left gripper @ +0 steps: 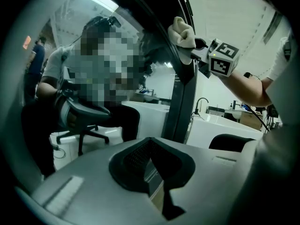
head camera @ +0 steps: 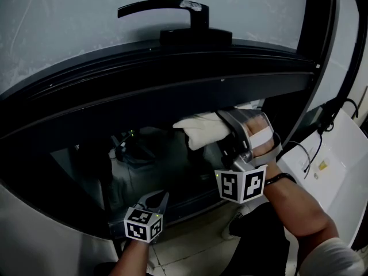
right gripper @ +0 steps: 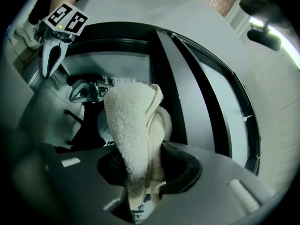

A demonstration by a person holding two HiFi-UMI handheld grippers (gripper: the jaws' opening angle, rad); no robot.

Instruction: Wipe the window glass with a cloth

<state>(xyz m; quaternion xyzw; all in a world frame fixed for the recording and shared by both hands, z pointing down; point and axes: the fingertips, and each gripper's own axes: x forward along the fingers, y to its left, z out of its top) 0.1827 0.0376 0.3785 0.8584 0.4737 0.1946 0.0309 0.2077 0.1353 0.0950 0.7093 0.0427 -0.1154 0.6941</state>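
Cloth (head camera: 198,130) in outstretched right hand-held gripper (head camera: 233,132), seemingly against glass (head camera: 75,160).

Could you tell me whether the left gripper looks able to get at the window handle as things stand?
Probably yes: the left gripper hangs low with shut, empty jaws, and the handle juts out uncovered above it. The right gripper and its cloth sit off to the side.

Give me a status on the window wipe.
Done: the right gripper is shut on the cloth. In hand: the cloth is at the window glass beside the dark frame. Left: no telling how much glass is wiped; the left gripper hangs shut and empty lower down.
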